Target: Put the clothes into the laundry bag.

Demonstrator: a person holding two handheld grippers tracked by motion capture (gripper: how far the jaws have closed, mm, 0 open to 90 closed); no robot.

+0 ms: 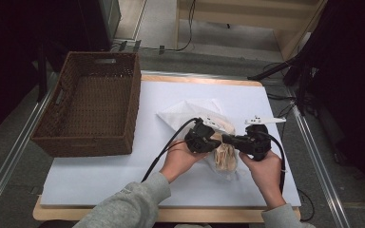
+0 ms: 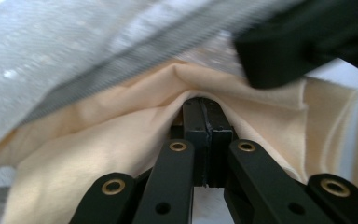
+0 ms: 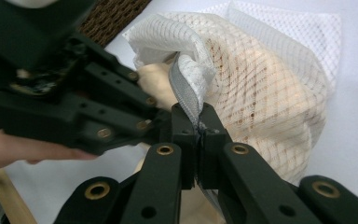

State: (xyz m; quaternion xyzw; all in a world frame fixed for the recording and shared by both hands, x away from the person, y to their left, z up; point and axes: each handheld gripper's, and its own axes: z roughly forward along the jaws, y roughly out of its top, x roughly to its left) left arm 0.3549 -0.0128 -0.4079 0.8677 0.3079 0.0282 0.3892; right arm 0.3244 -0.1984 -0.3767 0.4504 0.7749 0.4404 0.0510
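Note:
A white mesh laundry bag [image 1: 197,114] lies on the white table top, with a cream cloth [image 1: 225,154] partly inside it. My left gripper [image 1: 215,141] is shut on a fold of the cream cloth [image 2: 135,121]; its jaws meet at the fold, under the bag's grey zipper band [image 2: 135,51]. My right gripper [image 1: 228,139] faces it from the right and is shut on the bag's zipper edge [image 3: 189,86]. In the right gripper view the mesh bag [image 3: 265,79] bulges over the cream cloth [image 3: 156,79], and the left gripper [image 3: 161,122] reaches in from the left.
A brown wicker basket [image 1: 128,102] stands at the table's left, empty inside. The white table top [image 1: 100,175] has free room in front and to the right. Cables run on the floor beyond the far edge.

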